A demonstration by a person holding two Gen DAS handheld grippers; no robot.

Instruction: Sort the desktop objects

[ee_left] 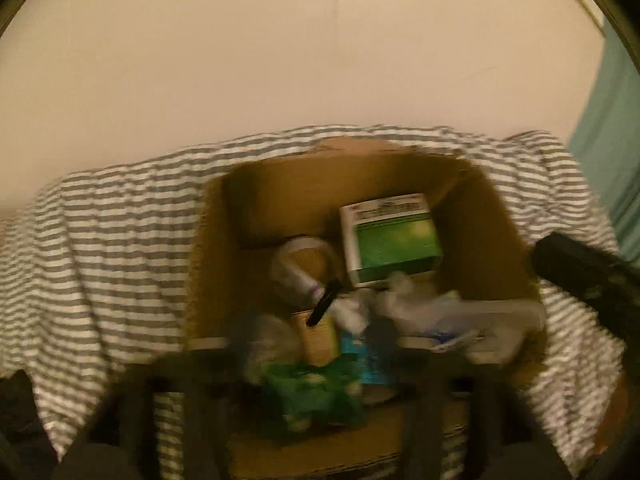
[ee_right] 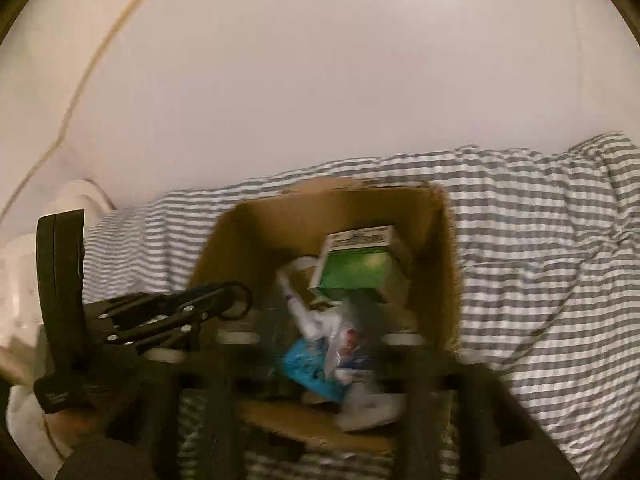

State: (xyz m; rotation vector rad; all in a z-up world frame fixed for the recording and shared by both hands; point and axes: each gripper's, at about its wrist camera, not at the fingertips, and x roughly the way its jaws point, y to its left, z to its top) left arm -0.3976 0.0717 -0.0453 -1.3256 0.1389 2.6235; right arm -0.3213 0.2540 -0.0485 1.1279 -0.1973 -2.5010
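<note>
Cardboard box [ee_left: 492, 216], brown and open-topped, sits on a grey-and-white striped bedsheet [ee_left: 100, 240] and holds the sorted clutter. Inside it, toward 12 o'clock, a green-and-white rectangular carton [ee_left: 390, 240] leans against the far wall. At about 9 o'clock from the carton lies a roll of clear tape [ee_left: 302, 258], and a black pen [ee_left: 326, 304] slants just below the roll. Crumpled white plastic wrapping [ee_left: 420, 304] fills the box's 3 o'clock side, with a blue packet [ee_right: 308, 368] beside it toward 6 o'clock and a green leafy-printed pouch [ee_left: 316, 396] nearest the camera.

The left claw [ee_left: 316, 400] hangs over the near edge of the box; heavy blur hides how far its fingers are spread, and I cannot tell whether it grips the green pouch. In the right wrist view the left claw's black scissor-like linkage enters from 9 o'clock, at the box's left wall. The right claw [ee_right: 320, 392] hovers over the same box, above the blue packet and the wrapping; blur hides its opening too. A plain pale wall [ee_right: 320, 80] rises behind the bed.
</note>
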